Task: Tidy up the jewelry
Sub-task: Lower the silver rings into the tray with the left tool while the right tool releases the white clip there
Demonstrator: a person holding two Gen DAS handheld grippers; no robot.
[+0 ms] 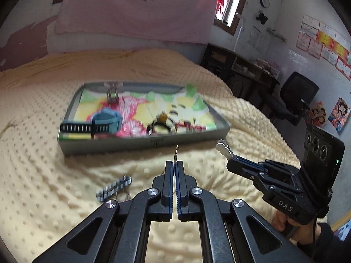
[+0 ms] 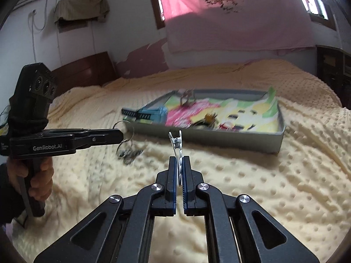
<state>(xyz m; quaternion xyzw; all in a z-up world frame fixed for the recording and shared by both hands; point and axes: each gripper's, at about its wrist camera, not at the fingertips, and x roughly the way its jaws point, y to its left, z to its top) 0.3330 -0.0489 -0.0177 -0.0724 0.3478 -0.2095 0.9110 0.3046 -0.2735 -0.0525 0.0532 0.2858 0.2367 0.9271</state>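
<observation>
In the left wrist view our left gripper (image 1: 175, 166) fills the lower centre, its fingers (image 1: 168, 179) pressed nearly together on a thin metal ring (image 1: 175, 152) seen edge-on, which pokes out past the tips. The right wrist view shows the same gripper (image 2: 119, 134) at mid left, side-on, with a wire hoop (image 2: 126, 134) clamped at its tip and a tangle of small dangling pieces (image 2: 129, 155) hanging below, blurred too much for us to name.

Our right gripper (image 2: 179, 164) sits lower centre of its own view, fingers (image 2: 172, 175) narrowed onto a silver hair clip (image 2: 176, 145) that stands up beyond the tips with its prongs splayed at the top. In the left wrist view that gripper (image 1: 230, 156) comes in from the right, the clip (image 1: 222, 146) jutting toward the upper left.

A shallow grey tray (image 1: 142, 142) lies on the cream dotted bedspread (image 1: 43, 175) at frame centre, lined with a bright cartoon print. Inside it we see a black strap (image 1: 83, 128) over a blue band (image 1: 106, 121) at the left, and a ring with an amber stone (image 1: 163, 118) toward the right; other pieces are blurred. A silver link bracelet (image 1: 114, 187) lies on the bedspread at lower left, apart from the tray.
</observation>
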